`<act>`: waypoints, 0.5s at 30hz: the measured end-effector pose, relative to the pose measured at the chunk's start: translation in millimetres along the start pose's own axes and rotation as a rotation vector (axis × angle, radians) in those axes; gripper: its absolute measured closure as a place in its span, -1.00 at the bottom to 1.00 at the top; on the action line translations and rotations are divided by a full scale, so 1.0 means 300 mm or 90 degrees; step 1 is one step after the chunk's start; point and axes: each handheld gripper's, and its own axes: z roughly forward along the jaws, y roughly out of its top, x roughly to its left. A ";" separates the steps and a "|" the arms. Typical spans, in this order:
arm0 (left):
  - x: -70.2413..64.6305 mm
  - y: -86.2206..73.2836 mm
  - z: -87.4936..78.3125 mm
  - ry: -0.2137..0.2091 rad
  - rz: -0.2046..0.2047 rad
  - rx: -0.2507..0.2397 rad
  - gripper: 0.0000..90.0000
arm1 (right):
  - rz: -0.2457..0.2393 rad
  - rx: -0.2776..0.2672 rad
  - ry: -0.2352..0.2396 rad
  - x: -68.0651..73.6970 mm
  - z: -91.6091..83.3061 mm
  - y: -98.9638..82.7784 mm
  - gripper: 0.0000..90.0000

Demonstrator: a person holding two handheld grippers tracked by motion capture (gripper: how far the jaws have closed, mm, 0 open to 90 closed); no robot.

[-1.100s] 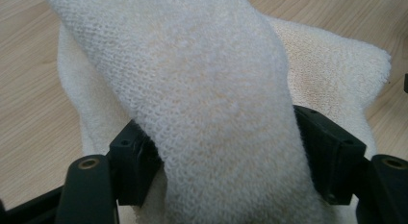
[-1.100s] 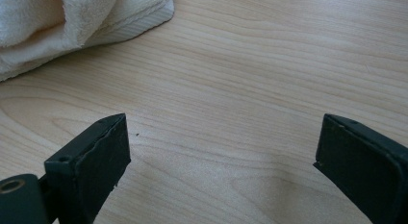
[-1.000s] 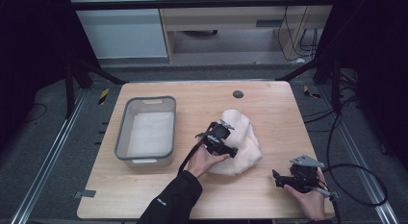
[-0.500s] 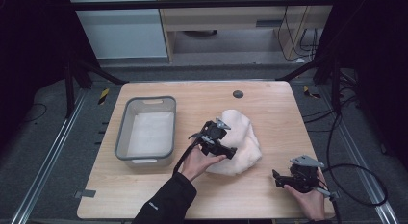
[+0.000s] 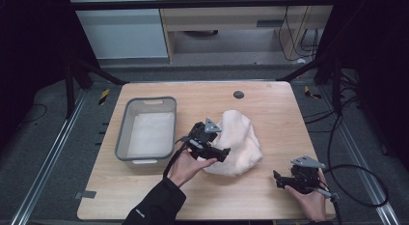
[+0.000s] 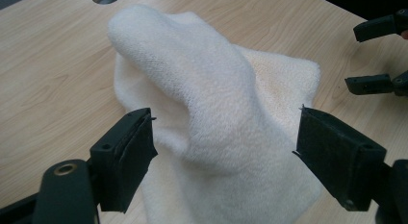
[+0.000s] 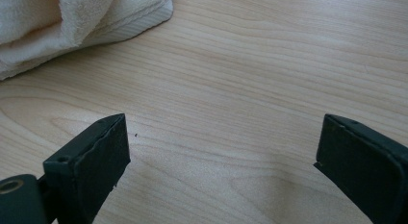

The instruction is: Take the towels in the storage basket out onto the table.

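Observation:
A cream towel (image 5: 241, 138) lies crumpled in a heap on the wooden table (image 5: 193, 196), right of centre. My left gripper (image 5: 223, 154) hovers just above the towel's near-left edge, pointing right. In the left gripper view the left gripper (image 6: 223, 152) is open, its jaws have just been opening, and the towel (image 6: 216, 108) rises between and beyond the pads without being pressed. My right gripper (image 5: 279, 180) rests low near the table's front right, open over bare wood. The right gripper view shows the right gripper (image 7: 219, 156) with a corner of the towel (image 7: 72, 22) at upper left.
A grey plastic bin (image 5: 123, 133) stands at the left of the table, with something white lying flat in it. A dark round hole (image 5: 238, 94) sits near the far edge. The right gripper (image 6: 380, 56) appears at the upper right of the left gripper view.
The left gripper has lifted and drawn slightly left, off the towel, with its jaws wider apart. The right gripper has stayed put.

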 end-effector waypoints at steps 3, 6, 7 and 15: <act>0.012 -0.021 -0.031 0.011 0.000 -0.004 -0.56 | 0.000 0.001 0.001 0.000 0.000 0.000 -0.90; 0.024 -0.040 -0.052 0.014 -0.004 -0.008 -0.56 | 0.000 0.000 -0.001 0.000 0.000 0.000 -0.90; 0.033 -0.053 -0.064 0.015 -0.008 -0.011 -0.56 | 0.000 0.000 -0.001 0.000 -0.001 0.000 -0.90; 0.075 -0.131 -0.125 0.036 -0.024 -0.023 -0.56 | 0.004 0.001 0.000 0.000 -0.002 -0.002 -0.90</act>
